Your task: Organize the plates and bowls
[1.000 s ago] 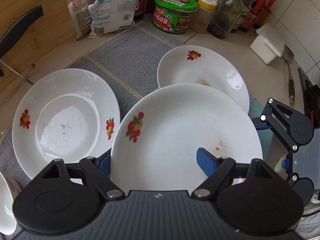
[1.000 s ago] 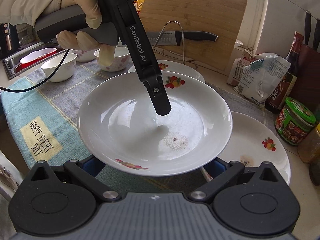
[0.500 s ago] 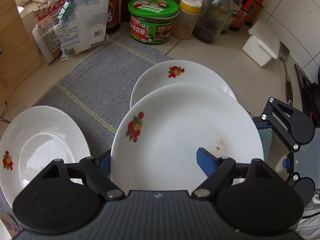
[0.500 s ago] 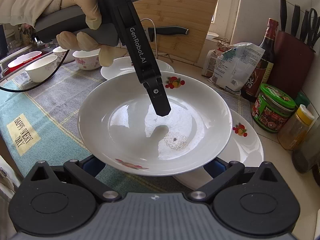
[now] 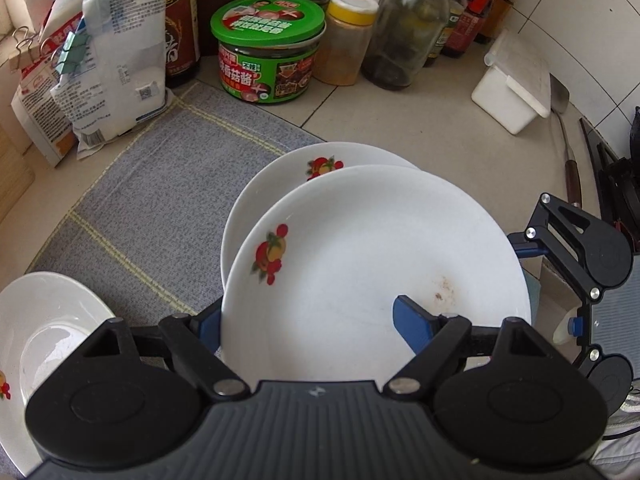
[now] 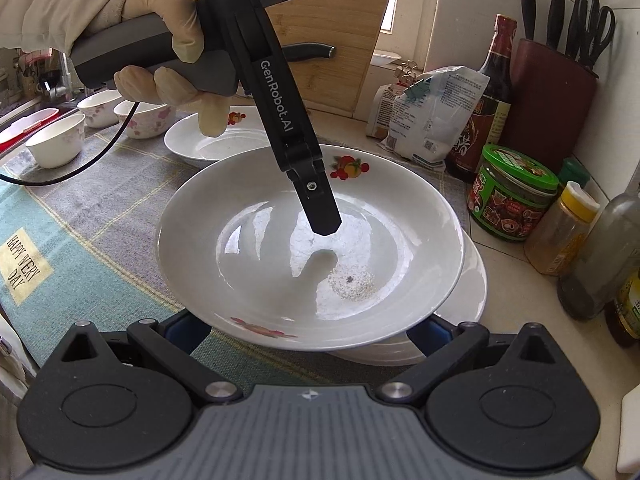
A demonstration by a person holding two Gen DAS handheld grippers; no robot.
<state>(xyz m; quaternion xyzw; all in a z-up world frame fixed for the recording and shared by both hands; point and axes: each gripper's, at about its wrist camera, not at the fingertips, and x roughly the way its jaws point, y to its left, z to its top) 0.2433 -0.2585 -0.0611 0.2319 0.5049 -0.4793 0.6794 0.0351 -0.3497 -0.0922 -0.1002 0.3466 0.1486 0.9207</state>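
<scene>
A white plate with fruit prints (image 5: pixel 360 260) (image 6: pixel 260 220) hangs in the air between both grippers. My left gripper (image 5: pixel 310 320) is shut on its rim, with one pad under the outer edge and one finger (image 6: pixel 320 208) pressing down inside the well. My right gripper (image 6: pixel 304 328) holds the near side, its blue pads tucked against the plate's underside left and right. The held plate hovers over a matching second plate (image 5: pixel 280 176) (image 6: pixel 472 292) lying on the grey mat. A third plate (image 5: pixel 40 328) (image 6: pixel 208 140) lies further left.
Three small bowls (image 6: pixel 56 140) stand at the mat's far left. A green-lidded jar (image 5: pixel 268 52), spice jar (image 5: pixel 348 40), bottles, clipped bags (image 5: pixel 112 64) and a white box (image 5: pixel 508 92) line the back. A knife block (image 6: pixel 552 100) stands in the corner, and a spatula (image 5: pixel 560 112) lies at right.
Both grippers carried the plate rightward together. It now covers most of the plate near the jars, and the left plate has slid towards the left wrist view's edge.
</scene>
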